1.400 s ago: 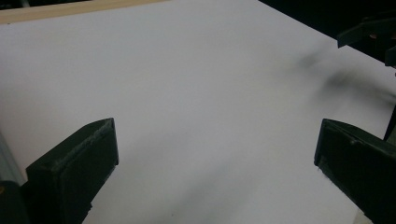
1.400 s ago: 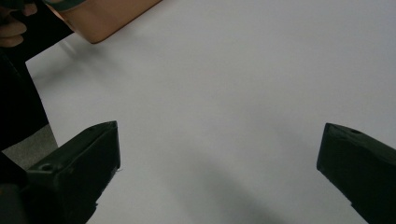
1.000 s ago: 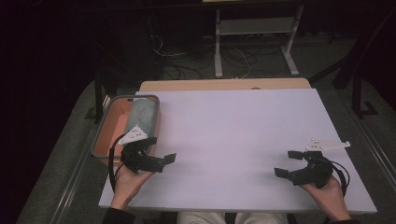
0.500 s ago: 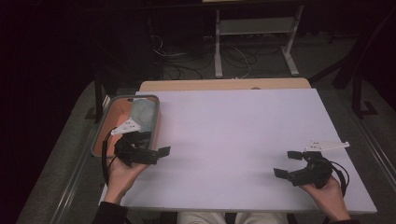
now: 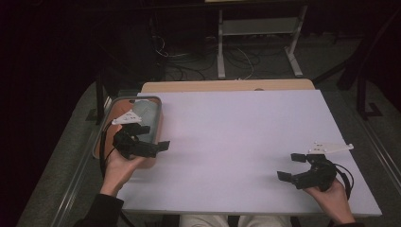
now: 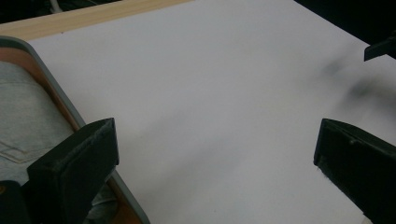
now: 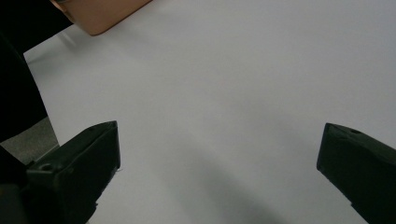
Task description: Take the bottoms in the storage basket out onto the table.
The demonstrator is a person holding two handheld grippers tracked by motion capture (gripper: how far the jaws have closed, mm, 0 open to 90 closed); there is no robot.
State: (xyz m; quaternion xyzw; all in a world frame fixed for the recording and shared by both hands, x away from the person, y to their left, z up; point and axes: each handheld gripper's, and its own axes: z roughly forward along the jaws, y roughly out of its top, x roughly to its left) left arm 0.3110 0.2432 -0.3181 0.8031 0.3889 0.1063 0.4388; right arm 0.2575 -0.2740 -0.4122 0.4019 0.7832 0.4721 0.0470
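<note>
A grey-rimmed tray (image 5: 159, 105) with an orange inside stands at the table's left edge, and a folded grey cloth (image 5: 146, 114) lies in it. My left gripper (image 5: 154, 137) hovers open over the tray's near right edge, empty. In the left gripper view the wide-apart jaws frame the tray rim (image 6: 52, 89), the grey cloth (image 6: 23, 116) and bare white table. My right gripper (image 5: 291, 166) rests open near the front right of the table, pointing left, with nothing between its jaws. The right gripper view shows a corner of the tray (image 7: 105, 14) far off.
The white tabletop (image 5: 236, 137) stretches between the two grippers, with a wooden strip (image 5: 227, 86) along its far edge. Beyond it, on the dark floor, stand a metal frame (image 5: 257, 33) and loose cables. The right gripper's jaw tip (image 6: 380, 46) shows in the left gripper view.
My left gripper has moved away from the front edge, up alongside the tray, and now overlaps the tray's right rim. The right gripper has stayed put.
</note>
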